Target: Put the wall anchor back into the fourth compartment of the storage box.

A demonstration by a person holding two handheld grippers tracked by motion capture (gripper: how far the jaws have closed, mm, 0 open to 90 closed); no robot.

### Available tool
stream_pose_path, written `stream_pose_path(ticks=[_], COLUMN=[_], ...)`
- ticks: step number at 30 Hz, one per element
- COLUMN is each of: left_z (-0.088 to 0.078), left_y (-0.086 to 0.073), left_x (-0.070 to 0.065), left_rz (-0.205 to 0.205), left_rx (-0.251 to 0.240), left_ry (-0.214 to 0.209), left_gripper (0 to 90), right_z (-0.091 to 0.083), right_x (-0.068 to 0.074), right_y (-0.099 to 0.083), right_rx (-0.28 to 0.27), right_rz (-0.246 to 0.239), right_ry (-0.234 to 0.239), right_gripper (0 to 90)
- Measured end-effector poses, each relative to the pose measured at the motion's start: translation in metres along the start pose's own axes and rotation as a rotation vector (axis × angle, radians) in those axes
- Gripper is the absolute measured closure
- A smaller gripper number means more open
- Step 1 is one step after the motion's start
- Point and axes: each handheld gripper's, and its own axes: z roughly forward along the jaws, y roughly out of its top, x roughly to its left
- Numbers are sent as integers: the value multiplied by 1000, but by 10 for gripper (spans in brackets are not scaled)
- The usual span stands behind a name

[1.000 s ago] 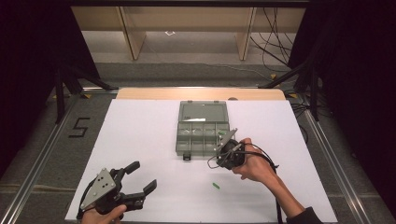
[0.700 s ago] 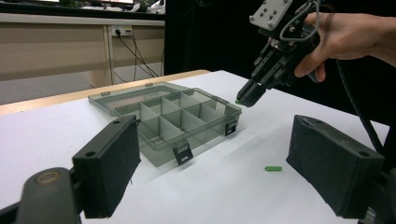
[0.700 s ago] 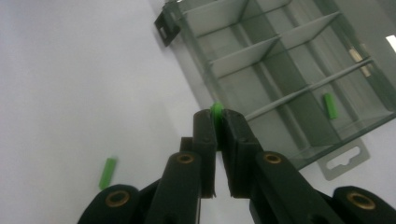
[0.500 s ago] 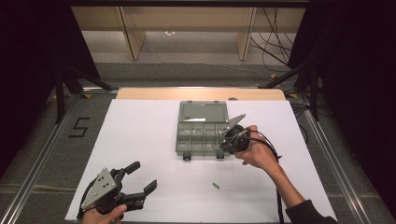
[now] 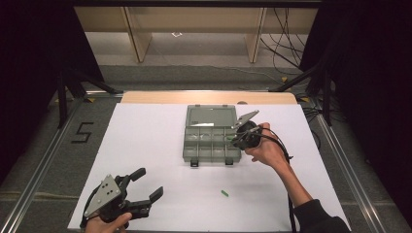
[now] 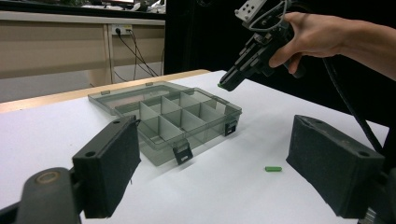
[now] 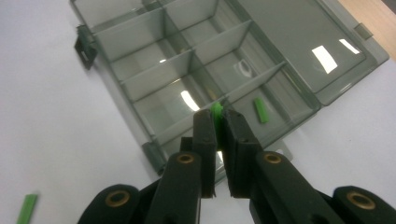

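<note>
The table (image 5: 145, 145) is seen from above and in front by the high view, far off. The box (image 6: 163, 116) is viewed low across the table by the left gripper view, from some way off. The same box (image 7: 187, 70) is looked down on closely by the right gripper view. The box (image 5: 211, 138) is shared by all three views.

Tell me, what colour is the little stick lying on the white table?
Green. The little stick shows best in the left gripper view.
</note>
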Motion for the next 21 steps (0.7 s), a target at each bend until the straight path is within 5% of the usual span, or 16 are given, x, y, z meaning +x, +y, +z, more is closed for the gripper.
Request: stream_pose_path(ticks=[12, 21], left_z=[0, -1], left_y=[0, 0], left_x=[1, 0], left_rz=[4, 0], left_rx=[4, -1], left_ry=[2, 4], left_gripper=[161, 161], right_z=[9, 20], right_x=[-18, -27], right_y=[5, 6], right_rx=[-44, -32], right_rz=[12, 31], right_ry=[-63, -60], right_gripper=[845, 845])
